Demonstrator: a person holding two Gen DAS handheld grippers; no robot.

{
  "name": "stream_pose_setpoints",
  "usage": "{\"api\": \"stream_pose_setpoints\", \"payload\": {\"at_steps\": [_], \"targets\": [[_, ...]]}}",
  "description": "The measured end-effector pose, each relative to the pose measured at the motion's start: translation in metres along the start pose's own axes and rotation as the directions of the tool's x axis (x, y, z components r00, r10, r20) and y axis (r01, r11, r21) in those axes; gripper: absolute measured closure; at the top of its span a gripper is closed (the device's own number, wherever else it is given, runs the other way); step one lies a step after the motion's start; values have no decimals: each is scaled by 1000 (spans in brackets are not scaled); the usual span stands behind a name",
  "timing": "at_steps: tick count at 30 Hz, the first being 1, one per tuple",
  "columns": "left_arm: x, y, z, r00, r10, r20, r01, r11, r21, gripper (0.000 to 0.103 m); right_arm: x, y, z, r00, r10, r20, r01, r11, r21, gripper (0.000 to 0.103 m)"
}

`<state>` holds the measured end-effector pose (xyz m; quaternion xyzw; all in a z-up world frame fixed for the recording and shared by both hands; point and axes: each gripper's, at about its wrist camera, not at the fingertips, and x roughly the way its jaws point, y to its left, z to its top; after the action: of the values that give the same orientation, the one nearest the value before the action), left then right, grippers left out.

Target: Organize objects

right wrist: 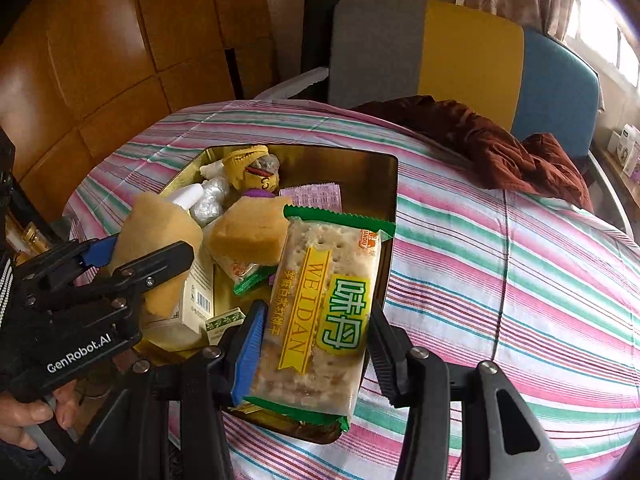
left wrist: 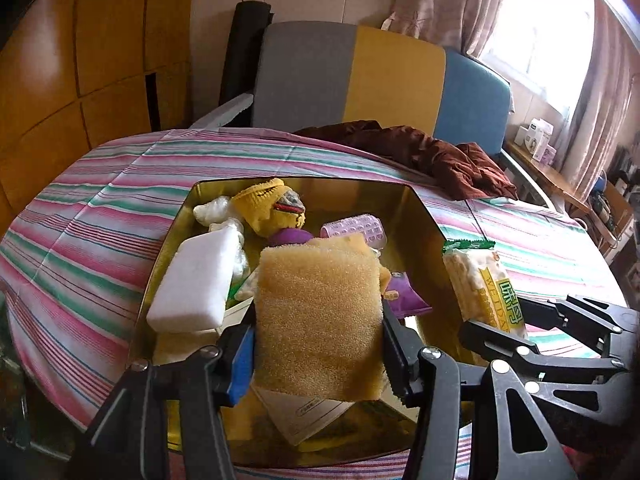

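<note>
Striped tablecloth [right wrist: 500, 260]; perhaps two sponges [left wrist: 318, 320].

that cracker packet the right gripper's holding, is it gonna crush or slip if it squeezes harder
The cracker packet probably crushes easily: whole perforated crackers show through its clear wrapper. The glossy film may slip against the right gripper. It looks stiff, standing straight between the fingers over the gold tin.

Lying in view are one gold rectangular metal tin [right wrist: 390, 184], two tan porous sponges [right wrist: 250, 230], one green-edged clear packet of crackers [right wrist: 320, 312], one white foam block [left wrist: 192, 284], one pink ridged hair roller [left wrist: 354, 230] and one yellow knitted cloth toy [left wrist: 270, 204]
</note>
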<state>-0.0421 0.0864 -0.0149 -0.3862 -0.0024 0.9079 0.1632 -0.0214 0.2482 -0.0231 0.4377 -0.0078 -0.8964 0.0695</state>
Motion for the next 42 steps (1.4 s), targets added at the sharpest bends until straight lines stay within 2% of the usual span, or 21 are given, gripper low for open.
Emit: {"api": "stream_pose_setpoints", "payload": {"at_steps": [14, 25, 31, 39, 42], "targets": [[2, 2, 1, 1000, 4, 4, -4, 1000, -24, 29, 8, -2, 3, 1000, -2, -4, 2, 1000, 15, 54], [-12, 24, -10, 999, 45, 24, -44, 997, -56, 31, 4, -2, 1, 1000, 19, 10, -19, 999, 33, 51], [12, 15, -11, 996, 90, -18, -90, 996, -8, 32, -1, 6, -5, 999, 31, 16, -31, 999, 25, 51], [3, 12, -4, 994, 105, 24, -105, 994, -9, 29, -6, 8, -13, 999, -26, 27, 25, 999, 36, 51], [-7, 16, -3, 993, 109, 37, -108, 994, -19, 22, -10, 11, -14, 998, -49, 41, 47, 998, 30, 51]]}}
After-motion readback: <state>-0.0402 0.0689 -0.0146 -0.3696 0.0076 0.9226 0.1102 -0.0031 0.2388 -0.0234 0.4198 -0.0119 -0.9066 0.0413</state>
